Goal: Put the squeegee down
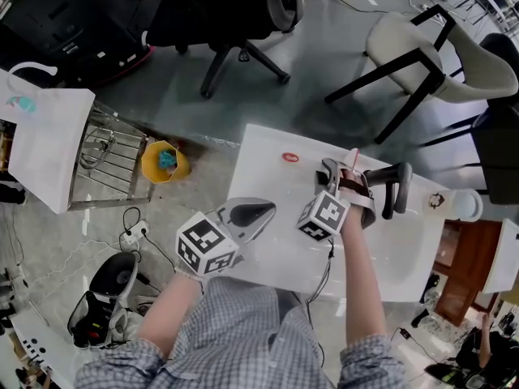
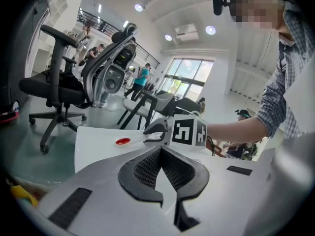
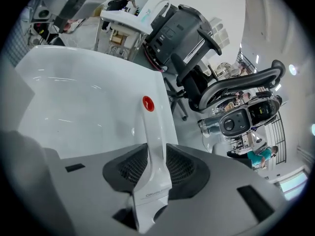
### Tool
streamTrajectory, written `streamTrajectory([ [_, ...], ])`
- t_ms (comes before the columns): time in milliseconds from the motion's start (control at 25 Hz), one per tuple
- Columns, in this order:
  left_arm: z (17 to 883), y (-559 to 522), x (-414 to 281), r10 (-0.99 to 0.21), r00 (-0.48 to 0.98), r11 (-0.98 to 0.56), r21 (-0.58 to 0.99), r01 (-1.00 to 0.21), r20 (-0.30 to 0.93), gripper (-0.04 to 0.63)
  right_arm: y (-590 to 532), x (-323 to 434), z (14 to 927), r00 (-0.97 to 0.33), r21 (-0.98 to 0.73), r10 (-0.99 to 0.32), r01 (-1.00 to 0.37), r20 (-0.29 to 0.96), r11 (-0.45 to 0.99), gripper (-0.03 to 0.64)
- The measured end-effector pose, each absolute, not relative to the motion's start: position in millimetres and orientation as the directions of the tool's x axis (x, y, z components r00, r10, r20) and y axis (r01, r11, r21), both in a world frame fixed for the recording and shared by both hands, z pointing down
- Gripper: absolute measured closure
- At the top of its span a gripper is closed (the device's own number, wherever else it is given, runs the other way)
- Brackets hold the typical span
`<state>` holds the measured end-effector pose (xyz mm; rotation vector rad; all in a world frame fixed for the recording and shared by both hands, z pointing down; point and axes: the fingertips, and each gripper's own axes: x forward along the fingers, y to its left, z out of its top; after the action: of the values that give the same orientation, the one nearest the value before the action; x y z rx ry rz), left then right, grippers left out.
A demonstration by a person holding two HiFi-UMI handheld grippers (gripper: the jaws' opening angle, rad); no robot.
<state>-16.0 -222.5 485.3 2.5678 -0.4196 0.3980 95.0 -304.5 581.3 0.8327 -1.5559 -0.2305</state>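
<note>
Setting-down step. The right claw (image 3: 152,167), angled steeply down over the white tabletop (image 1: 388,254), pinches the white plastic squeegee (image 3: 153,146) by its handle. The handle lies between the two dark ribbed pads (image 3: 129,168), which sit against either side of it. The handle runs away from the claw towards the far tabletop edge and ends in a round red mark (image 1: 290,157). That end looks low over the surface, though contact cannot be confirmed.

To do the step well, lower the wrist until the whole handle lies flat on the tabletop. Then spread the claw just enough to clear both sides, and draw back along the handle's line so the pads do not drag it towards the edge.

The right forearm reaches forward across the tabletop with the marker cube (image 1: 323,215) uppermost. The left claw (image 2: 160,173) is pressed together on nothing and held nearly level at the near edge, clear of the squeegee and idle.
</note>
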Motion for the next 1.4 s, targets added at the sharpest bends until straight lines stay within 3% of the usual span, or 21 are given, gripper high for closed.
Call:
streamTrajectory([
  [280,486.1,-224.4,-19.2,-0.230,0.905,-0.821,0.427,-0.378,0.359,0.588,-300.6,99.6,572.9,0.050,0.615,-0.652,-0.392,0.757,0.684,0.485],
  [680,476.7,-223.9,-14.2,-0.237,0.908,-0.833,0.409,-0.373,0.345,0.588,-280.1,94.8,533.5,0.004,0.652,-0.720,-0.430,0.694,0.625,0.483],
  [800,470.7,-222.4,-11.2,-0.241,0.910,-0.838,0.401,-0.370,0.338,0.588,-272.5,92.0,516.2,-0.014,0.676,-0.766,-0.461,0.643,0.576,0.592],
  [1200,450.3,-207.1,1.3,-0.268,0.908,-0.858,0.348,-0.377,0.321,0.589,-236.9,99.9,464.4,-0.107,0.496,-0.828,-0.756,0.550,0.427,0.607],
  [1400,434.1,-197.1,6.6,-0.279,0.914,-0.865,0.336,-0.372,0.295,0.589,-220.3,108.2,427.1,-0.117,0.405,-0.889,-0.859,0.442,0.314,0.607],
])
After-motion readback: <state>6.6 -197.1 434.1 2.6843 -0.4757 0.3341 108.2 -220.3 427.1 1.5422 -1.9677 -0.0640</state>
